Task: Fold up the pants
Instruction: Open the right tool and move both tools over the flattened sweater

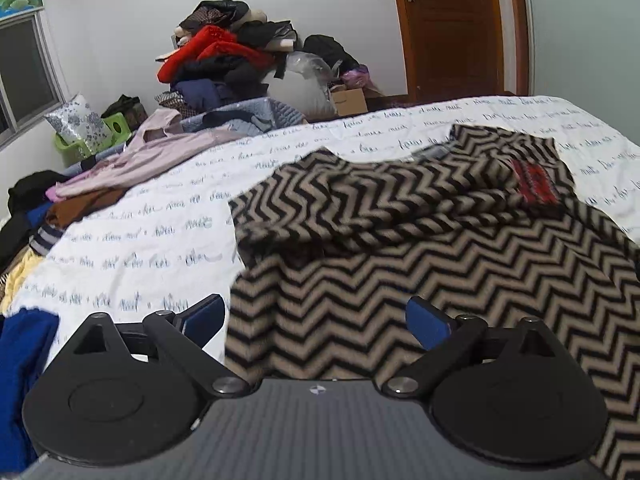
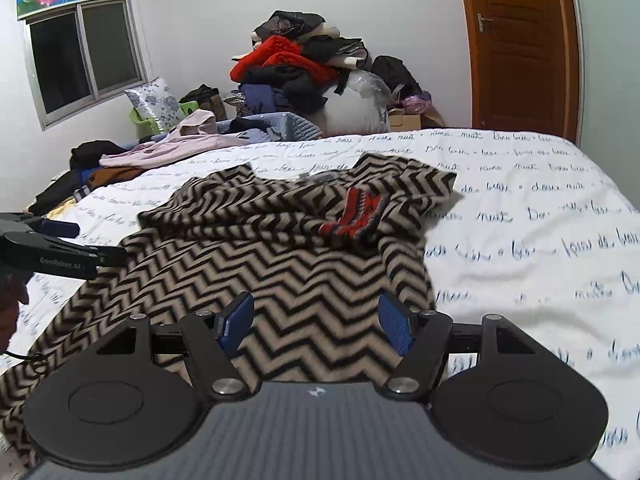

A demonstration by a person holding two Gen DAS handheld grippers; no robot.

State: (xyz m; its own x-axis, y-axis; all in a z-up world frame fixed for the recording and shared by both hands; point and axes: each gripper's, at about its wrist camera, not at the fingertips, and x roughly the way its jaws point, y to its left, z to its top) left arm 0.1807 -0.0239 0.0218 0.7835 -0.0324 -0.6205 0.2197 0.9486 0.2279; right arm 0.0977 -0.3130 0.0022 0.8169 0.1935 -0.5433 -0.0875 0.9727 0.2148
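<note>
- Bedroom: bed (image 2: 520, 208) under white script-printed cover; clothes heap (image 2: 304, 68) at far wall, wooden door (image 2: 520, 44) right.
- Pants (image 2: 280, 248), black-and-tan zigzag: spread mid-bed, far end folded back over itself, red patterned patch (image 2: 360, 212) showing on top.
- Left gripper (image 1: 316, 320): fingers wide apart, hovering at the pants' left edge, nothing clamped.
- Right gripper (image 2: 316, 320): fingers apart above the near fabric, empty.
- Right view only: full window (image 2: 84, 56), left gripper from the side.
- Left view only: blue garment (image 1: 24, 360) at near left.
</note>
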